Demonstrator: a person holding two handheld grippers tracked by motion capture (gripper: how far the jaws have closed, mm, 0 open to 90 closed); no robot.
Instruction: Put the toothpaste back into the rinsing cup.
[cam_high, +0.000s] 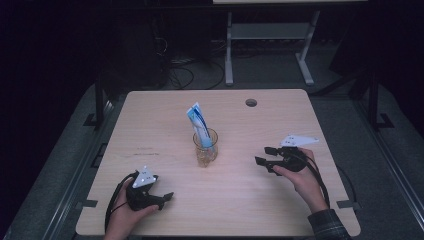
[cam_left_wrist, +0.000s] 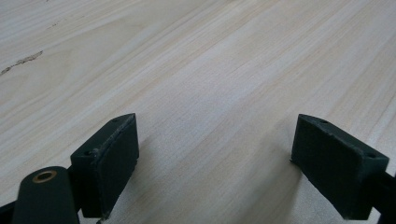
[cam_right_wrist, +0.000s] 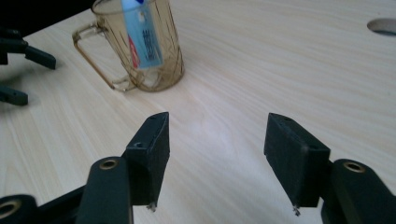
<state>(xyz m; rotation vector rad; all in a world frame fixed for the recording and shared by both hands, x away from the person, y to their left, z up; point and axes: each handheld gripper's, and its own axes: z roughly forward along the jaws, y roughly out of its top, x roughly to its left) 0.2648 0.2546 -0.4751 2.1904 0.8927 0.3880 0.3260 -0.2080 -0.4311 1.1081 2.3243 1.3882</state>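
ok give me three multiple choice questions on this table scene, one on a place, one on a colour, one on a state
1. Where is the toothpaste tube?
A. flat on the table
B. standing in the glass mug
C. held in the right tool

2. What colour is the tube mostly?
A. blue and white
B. green
C. black

3. How do the jaws of the right tool stand?
A. shut on the mug handle
B. shut on nothing
C. open with nothing between them

Answers:
1 B, the tube rises out of the mug near the middle of the table.
2 A, the right gripper view shows a blue and white tube through the glass.
3 C, bare wood shows between the two black jaws.
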